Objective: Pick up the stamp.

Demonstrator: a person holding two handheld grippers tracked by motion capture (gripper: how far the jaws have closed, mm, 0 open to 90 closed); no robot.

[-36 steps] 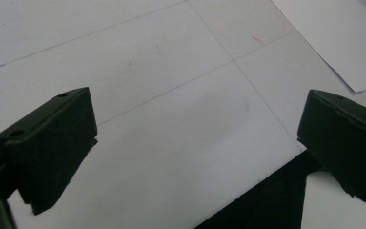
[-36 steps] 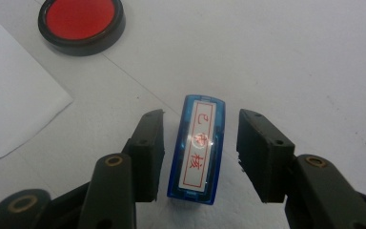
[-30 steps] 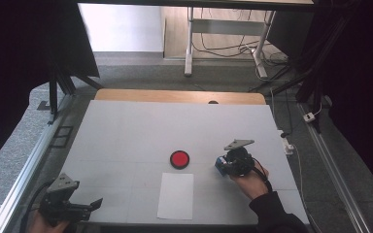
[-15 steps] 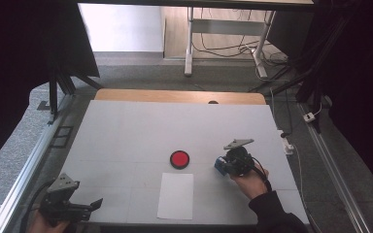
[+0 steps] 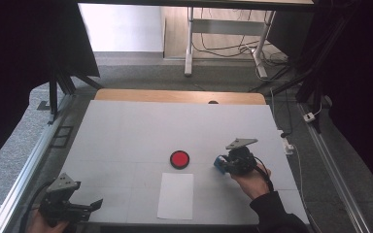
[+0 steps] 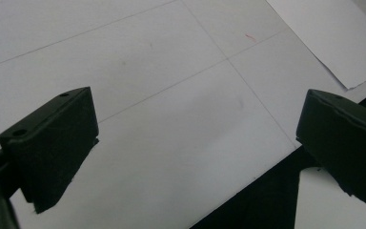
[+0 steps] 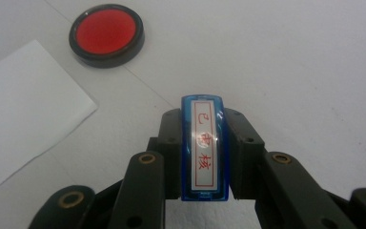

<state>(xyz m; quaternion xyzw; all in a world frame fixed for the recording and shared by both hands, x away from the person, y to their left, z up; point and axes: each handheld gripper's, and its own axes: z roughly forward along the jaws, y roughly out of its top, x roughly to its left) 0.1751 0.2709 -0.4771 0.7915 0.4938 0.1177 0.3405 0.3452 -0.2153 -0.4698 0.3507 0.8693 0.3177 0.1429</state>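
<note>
Blue stamp (image 7: 204,148) label: red Chinese characters, framed.

A translucent blue plastic stamp (image 7: 204,148) bears a white label with red characters and a red frame, the round ink pad (image 7: 106,35) is red in a black rim, the paper sheet (image 5: 176,195) white, the desk (image 5: 126,131) pale grey.

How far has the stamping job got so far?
Done: the right claw is shut on the blue stamp, whose label faces the camera. In hand: it holds the stamp near the red ink pad. Probably left: inking it and pressing it on the white paper, which looks blank. The left claw waits open at the table's near corner.
</note>
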